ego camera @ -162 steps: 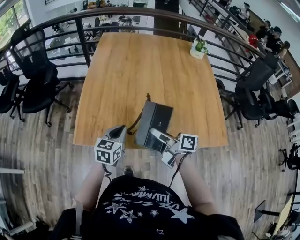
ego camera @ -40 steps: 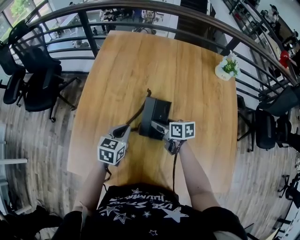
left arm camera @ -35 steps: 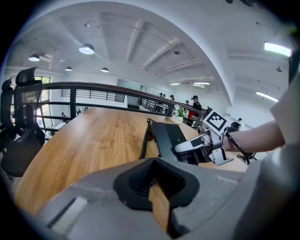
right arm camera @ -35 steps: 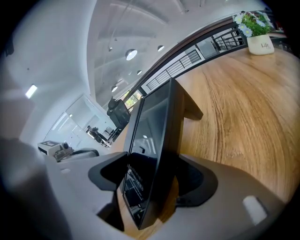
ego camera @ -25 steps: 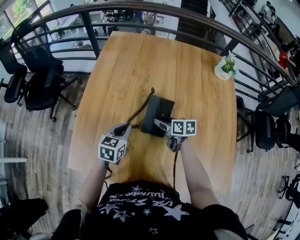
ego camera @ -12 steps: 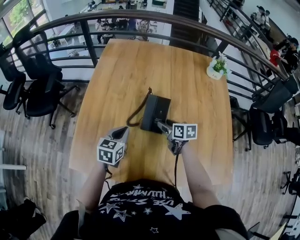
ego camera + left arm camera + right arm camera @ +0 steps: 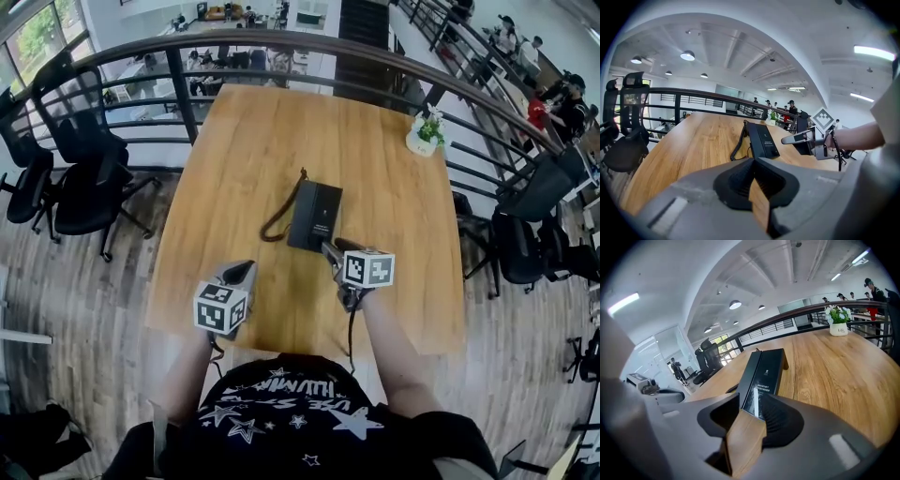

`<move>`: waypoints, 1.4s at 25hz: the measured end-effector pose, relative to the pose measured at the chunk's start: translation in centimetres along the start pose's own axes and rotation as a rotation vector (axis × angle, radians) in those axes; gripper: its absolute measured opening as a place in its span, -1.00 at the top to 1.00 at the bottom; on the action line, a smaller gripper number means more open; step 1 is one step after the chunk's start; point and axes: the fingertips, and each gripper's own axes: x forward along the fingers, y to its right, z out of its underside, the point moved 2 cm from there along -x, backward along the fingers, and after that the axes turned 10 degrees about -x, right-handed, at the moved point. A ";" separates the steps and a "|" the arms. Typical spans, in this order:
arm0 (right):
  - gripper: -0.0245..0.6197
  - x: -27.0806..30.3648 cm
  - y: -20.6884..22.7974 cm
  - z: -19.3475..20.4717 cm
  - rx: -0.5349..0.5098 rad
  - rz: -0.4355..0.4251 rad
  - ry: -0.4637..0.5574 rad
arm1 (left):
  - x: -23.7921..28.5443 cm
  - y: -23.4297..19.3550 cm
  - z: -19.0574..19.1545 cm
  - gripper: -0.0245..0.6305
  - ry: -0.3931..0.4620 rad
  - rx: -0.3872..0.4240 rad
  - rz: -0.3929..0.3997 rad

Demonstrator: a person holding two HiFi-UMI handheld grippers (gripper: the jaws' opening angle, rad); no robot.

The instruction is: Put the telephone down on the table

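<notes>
The black telephone (image 7: 314,216) lies flat on the wooden table (image 7: 394,216), its coiled cord (image 7: 278,217) looping off its left side. It also shows in the left gripper view (image 7: 763,139) and the right gripper view (image 7: 764,373). My right gripper (image 7: 330,249) hangs just short of the phone's near edge, apart from it; its jaws are closing with only tabletop between them (image 7: 750,408). My left gripper (image 7: 246,269) hovers to the phone's near left, a narrow gap between its jaws, holding nothing (image 7: 753,165).
A small white pot with a plant (image 7: 424,136) stands at the table's far right corner. A curved dark railing (image 7: 281,42) runs behind the table. Black office chairs stand to the left (image 7: 75,178) and right (image 7: 530,234). People stand far off beyond the railing.
The right gripper has let go of the telephone and drawn back toward me, its jaws narrowing. The left gripper has also pulled back. The phone now rests flat on the table.
</notes>
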 end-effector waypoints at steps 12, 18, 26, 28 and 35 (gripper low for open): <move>0.68 -3.4 -8.1 3.3 -0.041 0.001 0.023 | -6.2 0.7 4.9 0.92 -0.033 -0.010 0.036; 0.92 -5.9 -10.2 5.3 -0.020 0.104 0.064 | -9.1 0.9 8.1 0.92 -0.072 -0.015 0.058; 0.92 -8.6 -12.2 8.1 0.010 0.143 0.089 | -11.2 1.6 11.5 0.92 -0.112 -0.016 0.074; 0.92 -9.2 -12.1 8.6 0.014 0.138 0.091 | -11.5 2.1 11.7 0.92 -0.106 -0.026 0.070; 0.92 -11.9 -11.2 9.7 0.039 0.102 0.103 | -11.9 5.0 11.6 0.92 -0.073 -0.041 0.033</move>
